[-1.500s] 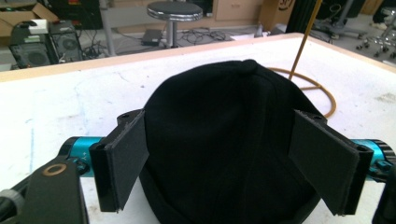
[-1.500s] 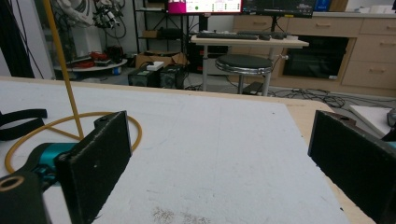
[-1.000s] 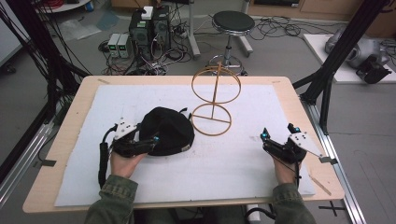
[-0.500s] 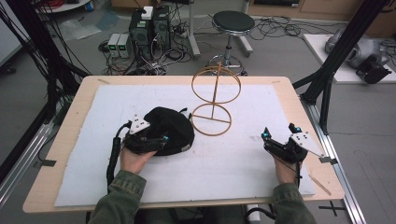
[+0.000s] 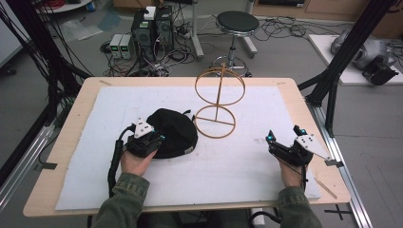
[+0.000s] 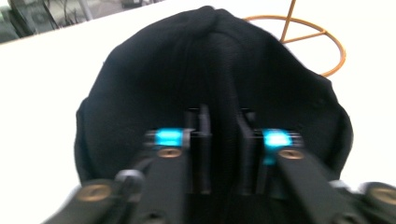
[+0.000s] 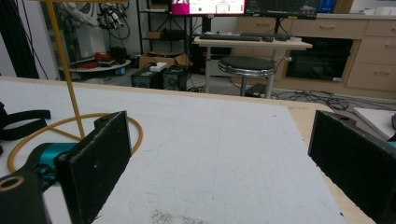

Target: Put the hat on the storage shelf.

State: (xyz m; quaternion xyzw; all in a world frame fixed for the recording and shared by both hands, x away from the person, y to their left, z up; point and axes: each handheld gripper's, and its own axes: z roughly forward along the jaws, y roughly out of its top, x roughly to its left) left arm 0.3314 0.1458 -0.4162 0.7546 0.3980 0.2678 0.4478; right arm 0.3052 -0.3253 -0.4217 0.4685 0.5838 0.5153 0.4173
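Fabric of the black cloth cap lay pinched in the left tongs on the counter's white mat, just left of the gold wire stand, while the right tongs sat spread, well apart.

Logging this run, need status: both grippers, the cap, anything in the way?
Left gripper pinching a fold of the black cap. Right gripper open, idle on the white mat. Gold wire stand just beside the cap; nothing between.

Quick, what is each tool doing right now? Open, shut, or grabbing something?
Left tool: shut on a fold of the black cap.
Right tool: open, holding nothing, above the white mat.
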